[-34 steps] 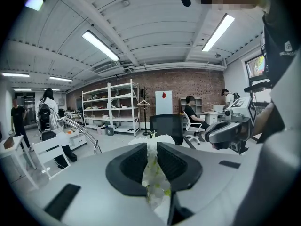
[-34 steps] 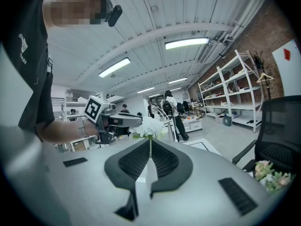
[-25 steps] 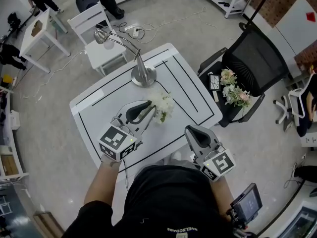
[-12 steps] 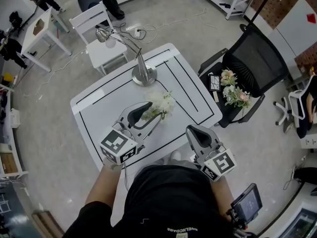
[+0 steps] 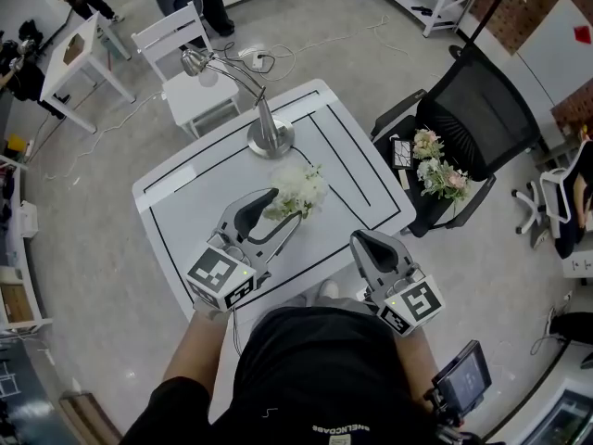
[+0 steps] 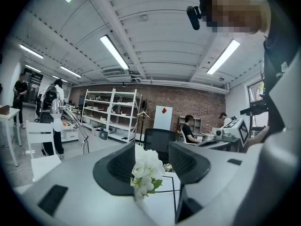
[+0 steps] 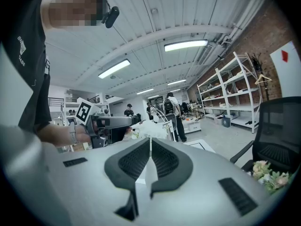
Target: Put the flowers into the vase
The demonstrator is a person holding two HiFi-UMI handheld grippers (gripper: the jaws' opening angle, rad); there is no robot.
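- The floor (image 5: 93, 202) is smooth pale grey, with cables (image 5: 269, 58) trailing across it.
- A white table (image 5: 185, 193) marked with black lines stands in the middle, and a silver desk lamp (image 5: 269, 137) stands at its far edge.
- A black mesh office chair (image 5: 482, 109) sits just beside the table's right side. A white chair (image 5: 171, 33) stands beyond the table.
- White shelving (image 6: 110, 114) lines a red brick wall (image 6: 188, 102).
- Long strip lights (image 6: 115, 53) glow on the white ceiling.
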